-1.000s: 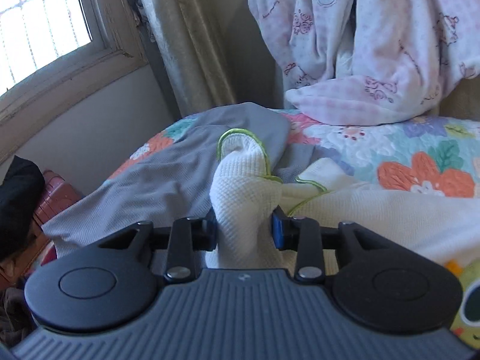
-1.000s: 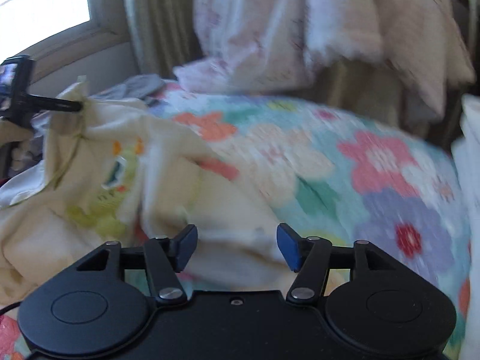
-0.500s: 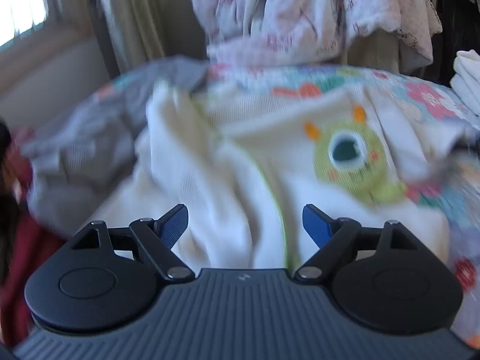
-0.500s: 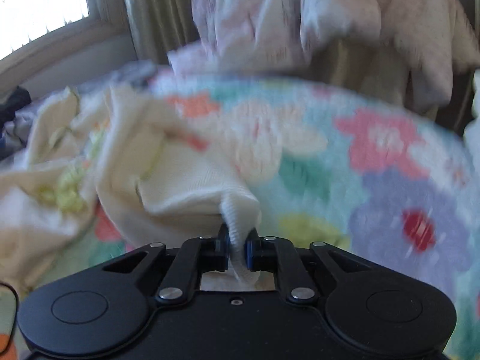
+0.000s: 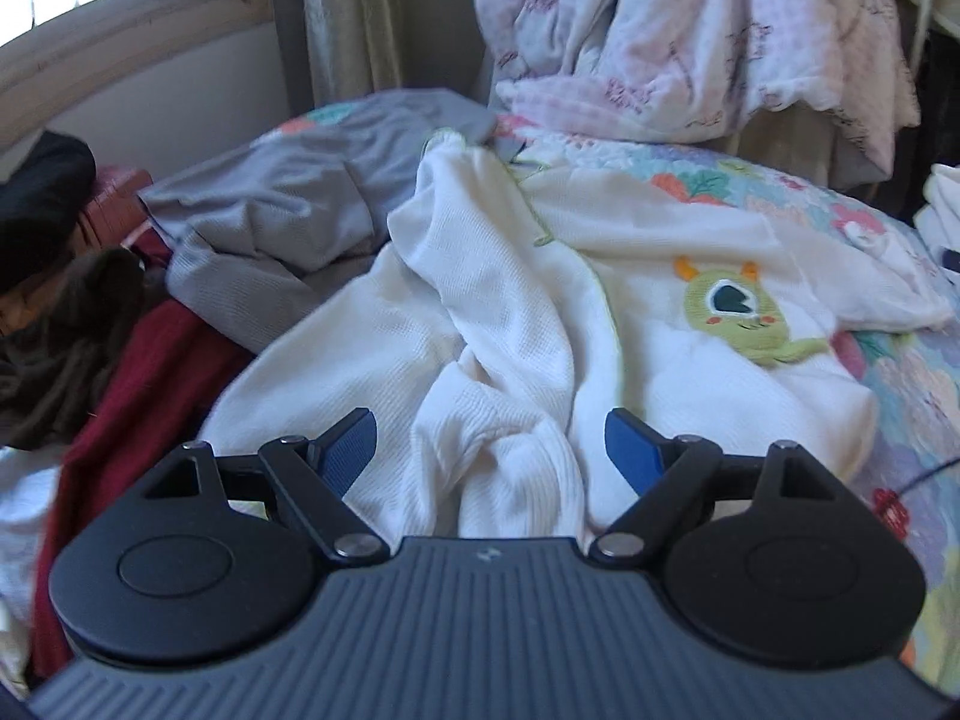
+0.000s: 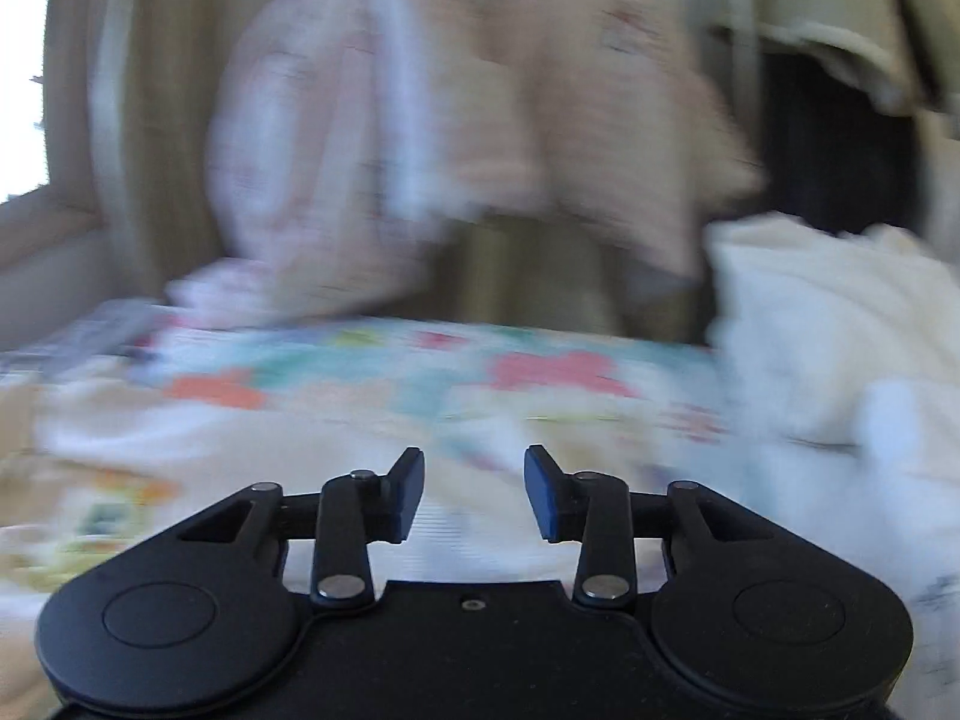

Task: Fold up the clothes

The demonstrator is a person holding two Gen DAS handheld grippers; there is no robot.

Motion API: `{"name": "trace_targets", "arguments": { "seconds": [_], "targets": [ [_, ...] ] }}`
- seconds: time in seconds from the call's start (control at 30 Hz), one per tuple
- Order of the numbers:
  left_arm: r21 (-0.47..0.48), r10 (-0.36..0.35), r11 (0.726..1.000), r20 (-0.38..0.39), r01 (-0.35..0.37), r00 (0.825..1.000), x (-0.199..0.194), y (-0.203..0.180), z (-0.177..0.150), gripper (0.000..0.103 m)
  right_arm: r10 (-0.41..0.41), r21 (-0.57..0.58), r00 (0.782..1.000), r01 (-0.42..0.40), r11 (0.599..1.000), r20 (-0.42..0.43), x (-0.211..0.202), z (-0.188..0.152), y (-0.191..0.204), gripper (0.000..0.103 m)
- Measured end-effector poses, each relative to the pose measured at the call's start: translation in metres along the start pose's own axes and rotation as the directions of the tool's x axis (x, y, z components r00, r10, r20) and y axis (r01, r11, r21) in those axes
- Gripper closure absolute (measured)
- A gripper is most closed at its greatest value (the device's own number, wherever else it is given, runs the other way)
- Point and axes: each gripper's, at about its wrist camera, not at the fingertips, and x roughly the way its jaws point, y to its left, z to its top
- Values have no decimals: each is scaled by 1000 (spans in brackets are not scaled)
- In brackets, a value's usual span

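Observation:
A cream knit garment with a green one-eyed monster patch lies crumpled on the floral bedspread. My left gripper hovers over its near folds, jaws wide open, pads touching no cloth. In the blurred right wrist view the same cream garment shows at lower left. My right gripper is above the bedspread, its jaws opening with nothing between them.
A grey garment lies at the bed's far left, with dark red cloth and dark clothes beside it. A pink-patterned blanket hangs behind. A white folded pile sits at the right. Curtain and window stand at back left.
My left gripper let go of the cream cuff, opened wide and drew back toward the near side. My right gripper shut on a cream fold, then released it and lifted away.

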Motion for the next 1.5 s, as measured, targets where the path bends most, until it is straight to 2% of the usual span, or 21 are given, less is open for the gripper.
{"name": "trace_targets", "arguments": {
  "seconds": [0.1,0.2,0.27,0.37,0.47,0.5,0.53,0.57,0.6,0.63,0.67,0.8,0.9,0.97,1.1,1.2,1.23,1.33,1.37,1.43,1.5],
  "targets": [
    [-28,-45,999,-18,45,999,-18,0,-26,23,185,-103,982,-181,978,33,-13,5,42,47],
    [-25,-76,997,-79,74,994,-33,-4,-59,30,308,-276,943,-264,924,129,-50,13,90,35],
    [-2,-74,997,-87,74,993,-49,-3,-71,34,404,-313,900,-341,886,164,-79,16,110,7],
    [31,-72,997,-86,74,994,-79,5,-75,41,511,-364,849,-437,822,135,-113,17,131,7],
    [82,-57,995,-81,63,995,-113,10,-66,42,578,-224,811,-549,805,88,-126,13,131,10],
    [118,-43,992,-80,52,996,-125,10,-60,42,589,-172,804,-571,802,78,-125,8,129,14],
    [166,-28,985,-77,41,997,-136,11,-53,42,597,-123,800,-587,800,64,-125,4,126,32],
    [215,-9,976,-68,23,998,-147,12,-44,42,598,-83,800,-594,800,35,-126,-2,122,53],
    [248,7,969,-64,9,998,-156,14,-34,42,605,-53,796,-604,795,2,-128,-6,120,61],
    [277,19,961,-64,0,998,-164,17,-23,42,604,-49,797,-604,796,-24,-134,-10,118,78],
    [288,6,958,-92,21,996,-167,20,-13,40,602,-44,797,-604,796,-50,-139,-13,117,84],
    [188,-148,963,-236,195,960,-149,32,1,38,594,2,787,-602,798,-164,-156,-27,115,83],
    [134,-212,958,-269,255,939,-117,26,-11,40,586,56,780,-589,806,-219,-165,-36,122,82],
    [63,-280,951,-239,303,930,-93,19,-27,41,555,13,798,-568,823,-235,-166,-31,132,80],
    [-74,-268,962,-90,262,959,-51,0,-71,44,509,-2,815,-530,848,-276,-148,-23,146,78],
    [-78,-189,980,-46,185,981,-35,-19,-88,45,440,-42,837,-478,877,-325,-126,-36,151,78],
    [-106,-197,975,-23,193,980,-31,-21,-93,45,433,-22,836,-467,884,-336,-117,-42,150,78],
    [-198,-149,971,-57,135,987,-9,-20,-107,45,427,69,824,-434,898,-373,-91,-59,146,78],
    [-233,-126,967,-77,105,989,-2,-19,-111,45,407,64,825,-417,907,-391,-84,-65,147,77],
    [-313,-125,944,-54,102,991,2,-13,-119,42,320,-62,856,-376,925,-407,-78,-72,157,75],
    [-384,-146,915,-39,120,989,9,-8,-122,39,349,-36,850,-394,918,-396,-73,-77,156,69]
  ]
}}
